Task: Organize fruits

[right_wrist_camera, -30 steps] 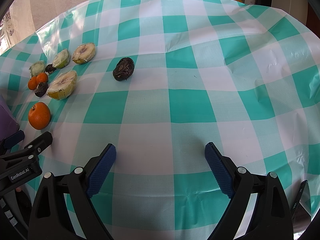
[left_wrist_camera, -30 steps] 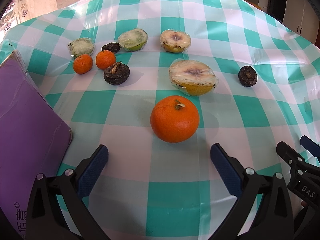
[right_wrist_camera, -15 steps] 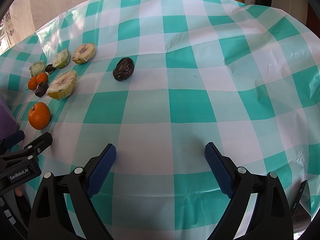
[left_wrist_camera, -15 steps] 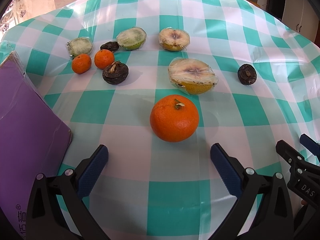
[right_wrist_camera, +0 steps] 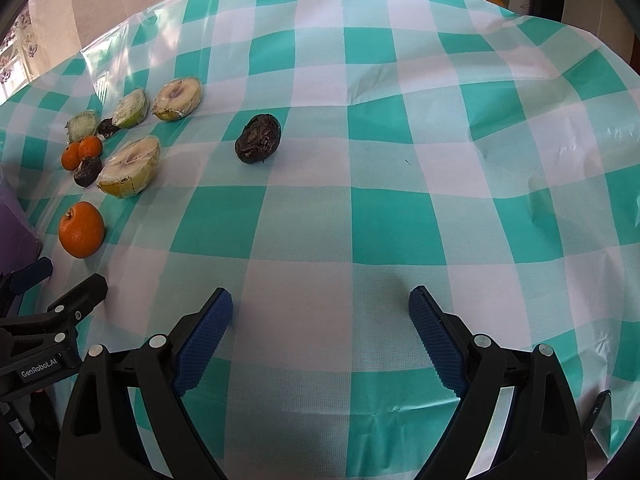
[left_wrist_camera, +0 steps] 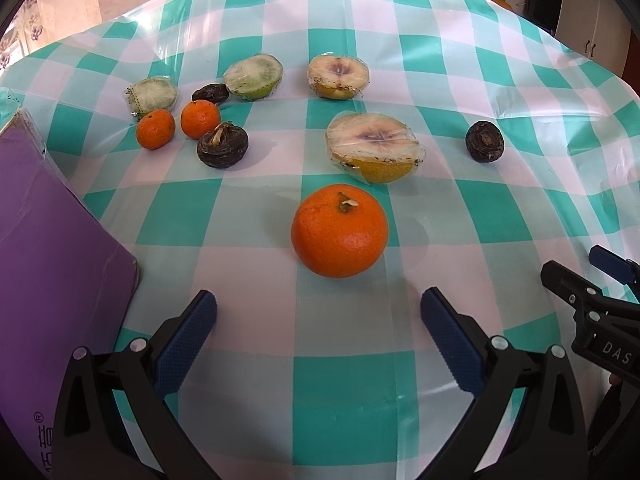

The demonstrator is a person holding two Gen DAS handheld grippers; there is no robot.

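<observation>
The checked tablecloth point(left_wrist_camera: 256, 224) carries loose fruit, apparently unsorted. A purple board point(left_wrist_camera: 48, 248) at the left edge bears partly cut-off printed characters and an ® mark. Wrapped fruit halves point(left_wrist_camera: 374, 148) lie cut face up beyond the large orange point(left_wrist_camera: 339, 236), which sits just ahead of the left gripper point(left_wrist_camera: 318, 316), jaws wide and empty, probably the next pick. The right gripper point(right_wrist_camera: 320, 318), likewise wide and empty, faces a lone dark fruit point(right_wrist_camera: 258, 139). Gripper labels read "DAS" and "GenRobot.AI".

Tabletop point(left_wrist_camera: 256, 380) w/ teal-white check cloth: big orange point(left_wrist_camera: 339, 230), 2 small oranges, wrapped fruit halves, dark fruits, purple box point(left_wrist_camera: 52, 264).
</observation>
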